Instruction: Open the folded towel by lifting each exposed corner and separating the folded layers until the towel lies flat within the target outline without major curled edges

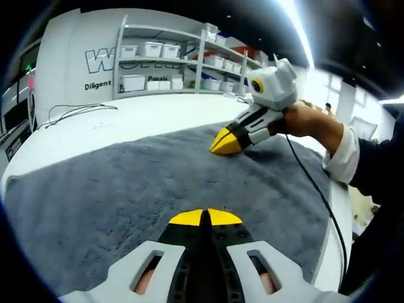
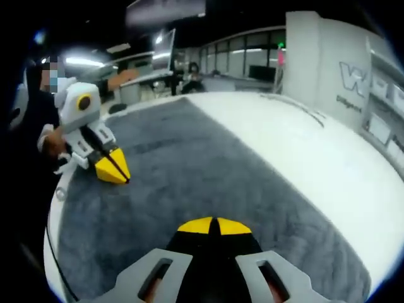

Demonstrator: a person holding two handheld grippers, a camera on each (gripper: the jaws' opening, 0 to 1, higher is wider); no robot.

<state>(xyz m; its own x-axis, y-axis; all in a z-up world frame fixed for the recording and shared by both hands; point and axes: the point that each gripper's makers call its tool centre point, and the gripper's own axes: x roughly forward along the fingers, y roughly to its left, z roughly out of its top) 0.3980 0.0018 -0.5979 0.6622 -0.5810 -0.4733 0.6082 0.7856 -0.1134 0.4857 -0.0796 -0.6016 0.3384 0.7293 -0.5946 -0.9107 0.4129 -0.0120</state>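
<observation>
A dark grey fluffy towel (image 1: 126, 189) lies spread out and mostly flat on the white table (image 1: 126, 123). My left gripper (image 1: 205, 218) hovers low over the towel's near part, its yellow tips shut with nothing between them. The right gripper (image 1: 226, 142) comes in from the right, held by a hand (image 1: 309, 120), its shut yellow tips touching the towel's far part. In the right gripper view the towel (image 2: 189, 158) runs away along the table (image 2: 303, 145). My right gripper (image 2: 213, 225) is shut above it, and the left gripper (image 2: 112, 169) rests shut on the towel at left.
Shelves with white bins (image 1: 158, 63) stand behind the table. Loose cables (image 1: 76, 112) lie on the bare white tabletop beyond the towel. A black cord (image 1: 315, 189) trails from the right gripper across the towel's edge. People (image 2: 192, 72) sit far back.
</observation>
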